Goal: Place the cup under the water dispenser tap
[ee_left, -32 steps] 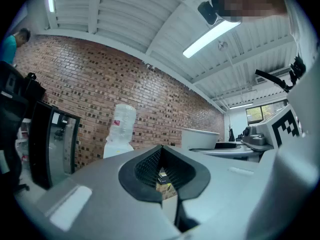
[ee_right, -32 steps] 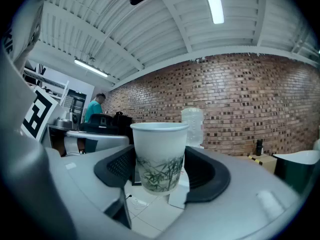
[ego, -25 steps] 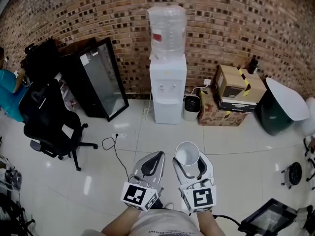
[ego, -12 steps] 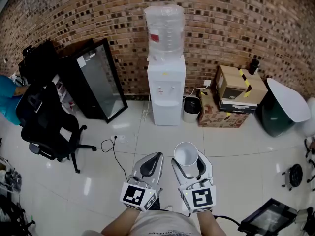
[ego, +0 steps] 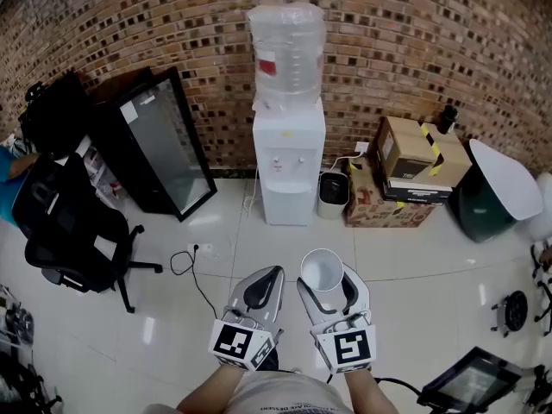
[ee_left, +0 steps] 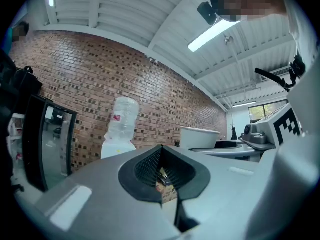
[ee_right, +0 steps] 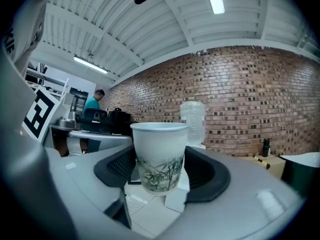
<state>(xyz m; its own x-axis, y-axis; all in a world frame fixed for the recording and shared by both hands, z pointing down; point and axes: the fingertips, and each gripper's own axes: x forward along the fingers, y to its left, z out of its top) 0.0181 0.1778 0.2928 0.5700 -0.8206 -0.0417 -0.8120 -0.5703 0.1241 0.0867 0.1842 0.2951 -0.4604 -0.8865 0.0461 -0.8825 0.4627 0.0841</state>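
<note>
While the right gripper (ego: pixel 331 281) clamps its jaws on the upright paper cup (ego: pixel 323 270), the left gripper (ego: pixel 269 276) keeps its jaws closed, empty; the water dispenser (ego: pixel 289 166) stands well ahead against the brick wall (ego: pixel 431 41).

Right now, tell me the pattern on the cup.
White cup with green bamboo-leaf print on its lower half; clearest in the right gripper view.
</note>
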